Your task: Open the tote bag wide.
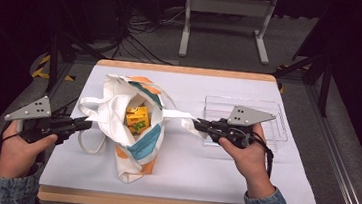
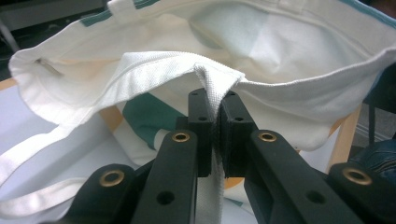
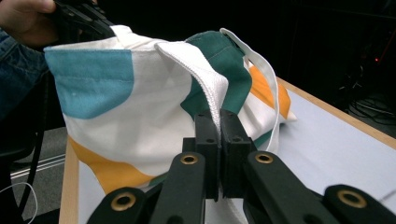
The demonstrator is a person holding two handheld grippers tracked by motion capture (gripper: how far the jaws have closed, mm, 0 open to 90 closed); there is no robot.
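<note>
**Ana:** Both tongs are clamped on cloth. From the high view, your left gripper (image 1: 85, 123) pinches the bag (image 1: 134, 127) at the left side of its mouth, and your right gripper (image 1: 201, 125) holds a handle (image 1: 178, 114) pulled out toward the right edge of the desk (image 1: 187, 173). The bag lies near the middle of the desk, a little toward the left edge, mouth spread between your two hands.

**Ben:** So which step is that?

**Ana:** Holding the mouth open, I'd say. A yellow box (image 1: 137, 118) sits inside, and a clear tray (image 1: 277, 122) waits empty toward the far right corner.

**Ben:** And the left gripper view?

**Ana:** Your jaws are closed flat on a fold of the rim (image 2: 215, 84), cloth running down between the pads. The bag's pale inside (image 2: 280, 42) opens beyond them.

**Ben:** Right gripper view?

**Ana:** Same story: jaws shut on the white handle (image 3: 205, 79), which climbs to the bag's top edge. The bag's patterned side (image 3: 121, 116) stands up ahead, with your other hand (image 3: 25, 18) at its far rim.

**Ben:** Next move?

**Ana:** My guess is the box should come out to the tray. That needs one gripper freed, so let one side go slowly and see whether the mouth stays open enough to reach in.
</note>
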